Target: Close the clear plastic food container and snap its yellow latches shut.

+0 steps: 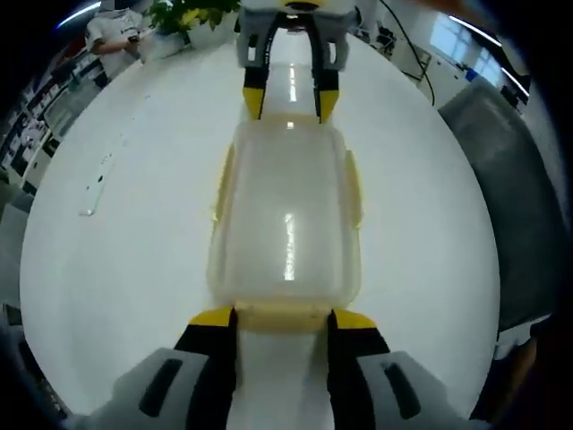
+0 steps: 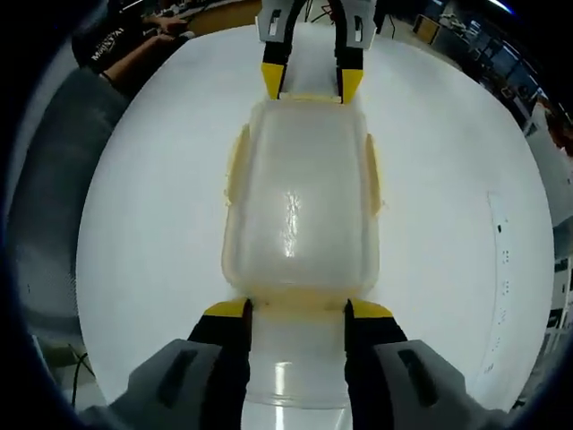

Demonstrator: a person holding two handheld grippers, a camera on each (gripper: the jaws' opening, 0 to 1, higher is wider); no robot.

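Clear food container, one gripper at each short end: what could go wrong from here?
1. The left gripper and the right gripper bear on opposite short ends of the container. Uneven pressure could make it slide on the glossy white table.
2. The yellow side latches look splayed outward, probably unsnapped, so the lid could lift at one side while an end is pressed.
3. Open jaws straddling an end latch could slip past it.

White table (image 1: pixel 116 224), plant (image 1: pixel 192 13) (far edge).
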